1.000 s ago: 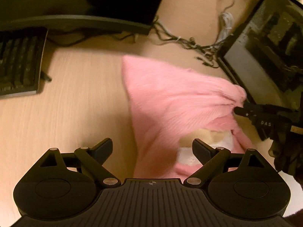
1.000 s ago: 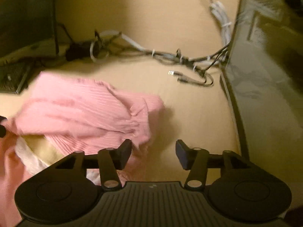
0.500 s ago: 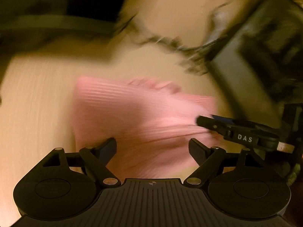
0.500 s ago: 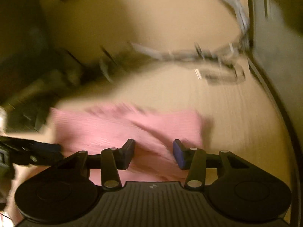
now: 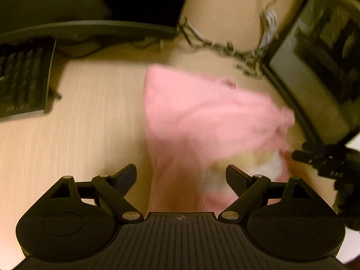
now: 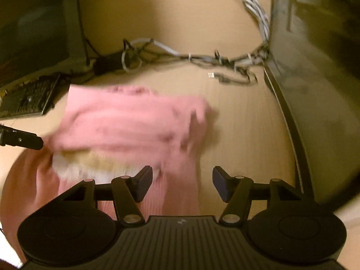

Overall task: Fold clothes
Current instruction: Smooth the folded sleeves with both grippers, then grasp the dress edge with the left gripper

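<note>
A pink ribbed garment lies bunched on the light wooden desk, with a cream and white patch showing under its folded upper layer. My left gripper stands open just before the garment's near end, with nothing between its fingers. In the right wrist view the same pink garment lies left of centre. My right gripper is open over its right part and holds nothing. The other gripper's black tip pokes in from the left edge there. Both views are blurred by motion.
A black keyboard lies at the far left under a monitor. A tangle of cables runs along the back of the desk. A dark computer case stands at the right. Bare desk lies between garment and case.
Both grippers stay open. The views swung across the garment and came back; its upper layer now lies folded over, the cream patch showing beneath.
</note>
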A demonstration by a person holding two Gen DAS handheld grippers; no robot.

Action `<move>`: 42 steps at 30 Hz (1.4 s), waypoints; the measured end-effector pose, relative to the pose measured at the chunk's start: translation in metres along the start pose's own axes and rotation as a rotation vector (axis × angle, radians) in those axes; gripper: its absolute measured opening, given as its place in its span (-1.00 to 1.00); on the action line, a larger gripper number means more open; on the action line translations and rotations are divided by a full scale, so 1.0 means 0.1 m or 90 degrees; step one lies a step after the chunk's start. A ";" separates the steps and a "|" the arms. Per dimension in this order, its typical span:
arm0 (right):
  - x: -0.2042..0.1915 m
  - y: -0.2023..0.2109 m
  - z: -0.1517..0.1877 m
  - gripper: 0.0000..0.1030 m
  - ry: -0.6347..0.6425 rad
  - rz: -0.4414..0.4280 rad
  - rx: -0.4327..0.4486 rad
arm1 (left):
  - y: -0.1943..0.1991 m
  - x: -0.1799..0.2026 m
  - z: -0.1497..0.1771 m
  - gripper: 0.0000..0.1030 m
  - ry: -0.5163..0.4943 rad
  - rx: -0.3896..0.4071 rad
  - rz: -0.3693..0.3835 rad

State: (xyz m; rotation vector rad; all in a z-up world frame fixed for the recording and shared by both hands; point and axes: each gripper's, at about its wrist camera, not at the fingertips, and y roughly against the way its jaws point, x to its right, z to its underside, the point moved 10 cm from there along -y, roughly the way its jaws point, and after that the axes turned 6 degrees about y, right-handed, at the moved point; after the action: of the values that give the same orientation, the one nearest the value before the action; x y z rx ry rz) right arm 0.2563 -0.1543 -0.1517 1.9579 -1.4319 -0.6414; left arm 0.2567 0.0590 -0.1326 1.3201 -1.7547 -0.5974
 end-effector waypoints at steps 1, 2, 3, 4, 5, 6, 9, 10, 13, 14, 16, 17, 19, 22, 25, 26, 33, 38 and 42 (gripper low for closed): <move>-0.06 0.02 0.07 0.16 -0.002 -0.002 -0.007 | -0.01 0.01 0.08 0.69 -0.011 -0.005 -0.006; -0.13 0.03 0.14 0.16 0.002 -0.008 -0.016 | -0.03 0.02 0.14 0.61 -0.025 -0.012 -0.017; -0.19 0.03 0.19 0.16 0.008 -0.009 -0.024 | -0.05 0.03 0.21 0.53 -0.039 -0.019 -0.029; -0.24 0.01 0.23 0.16 0.022 -0.002 -0.029 | -0.04 0.01 0.26 0.50 -0.046 -0.021 -0.040; -0.29 0.00 0.25 0.16 0.036 0.008 -0.032 | -0.06 0.00 0.28 0.45 -0.050 -0.023 -0.047; -0.30 -0.01 0.26 0.17 0.052 0.022 -0.031 | -0.07 -0.01 0.30 0.40 -0.055 -0.025 -0.055; -0.28 0.00 0.24 0.27 0.076 0.061 -0.023 | -0.05 -0.03 0.31 0.31 -0.059 -0.028 -0.059; -0.26 0.00 0.22 0.27 0.075 0.067 -0.021 | -0.03 -0.04 0.31 0.31 -0.056 -0.030 -0.060; -0.22 0.01 0.19 0.27 0.067 0.071 -0.008 | -0.01 -0.03 0.33 0.27 -0.046 -0.032 -0.059; -0.25 0.03 0.15 0.27 0.076 0.077 0.007 | -0.03 -0.02 0.30 0.27 -0.045 -0.027 -0.063; -0.35 0.07 0.02 0.18 0.106 0.072 0.047 | -0.06 -0.01 0.23 0.24 -0.043 -0.017 -0.071; -0.44 0.06 -0.05 0.11 0.113 0.041 0.056 | -0.08 -0.01 0.20 0.16 -0.040 -0.015 -0.076; -0.59 -0.02 -0.15 0.08 0.104 -0.028 0.049 | -0.12 -0.02 0.13 0.02 -0.034 -0.011 -0.087; -0.71 -0.31 -0.17 0.08 0.083 -0.084 -0.005 | -0.17 -0.04 0.04 -0.14 -0.026 -0.004 -0.104; -0.71 -0.52 -0.24 0.12 0.099 -0.075 0.003 | -0.23 -0.06 -0.05 -0.14 -0.017 0.003 -0.121; -0.71 -0.57 -0.28 0.12 0.108 -0.072 0.005 | -0.25 -0.07 -0.09 -0.12 -0.014 0.005 -0.127; -0.65 -0.95 -0.57 0.12 0.129 -0.059 0.042 | -0.31 -0.14 -0.24 0.09 0.020 0.019 -0.158; -0.60 -1.04 -0.68 0.16 0.103 -0.071 0.050 | -0.15 -0.15 -0.07 0.12 0.057 0.016 -0.108; -0.45 -0.86 -0.60 0.18 0.029 -0.095 0.040 | 0.02 -0.14 0.19 0.06 0.043 0.005 -0.069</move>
State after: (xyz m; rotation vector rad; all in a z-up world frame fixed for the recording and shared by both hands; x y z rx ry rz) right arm 0.3414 -0.0805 -0.1721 2.1296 -1.3023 -0.6195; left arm 0.2408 0.0707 -0.1462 1.4317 -1.6406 -0.5988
